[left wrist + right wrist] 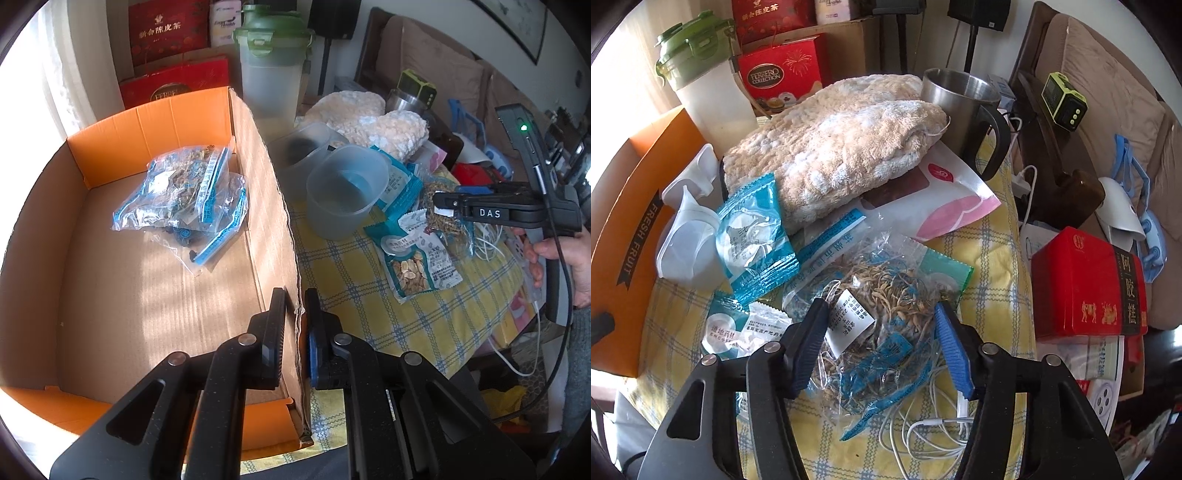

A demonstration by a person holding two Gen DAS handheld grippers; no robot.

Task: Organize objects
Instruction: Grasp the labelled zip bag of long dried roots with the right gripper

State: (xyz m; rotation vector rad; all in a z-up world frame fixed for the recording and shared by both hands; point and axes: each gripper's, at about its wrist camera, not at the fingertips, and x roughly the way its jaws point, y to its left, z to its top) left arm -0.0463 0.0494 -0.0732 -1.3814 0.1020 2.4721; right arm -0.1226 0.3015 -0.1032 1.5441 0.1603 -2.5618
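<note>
On the near right wall of the orange cardboard box, our left gripper is clamped. Inside lie clear herb bags. Right of the box, on the yellow checked cloth, our right gripper straddles a clear bag of dried herbs, jaws apart, not yet pinching.

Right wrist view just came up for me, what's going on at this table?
A person is sorting packets into the orange cardboard box. The left gripper is shut on the box's side wall, steadying it; two clear herb bags already lie inside. The right gripper straddles another clear bag of dried herbs on the yellow checked cloth, with its pads either side of the bag and no grip visible yet.
</note>
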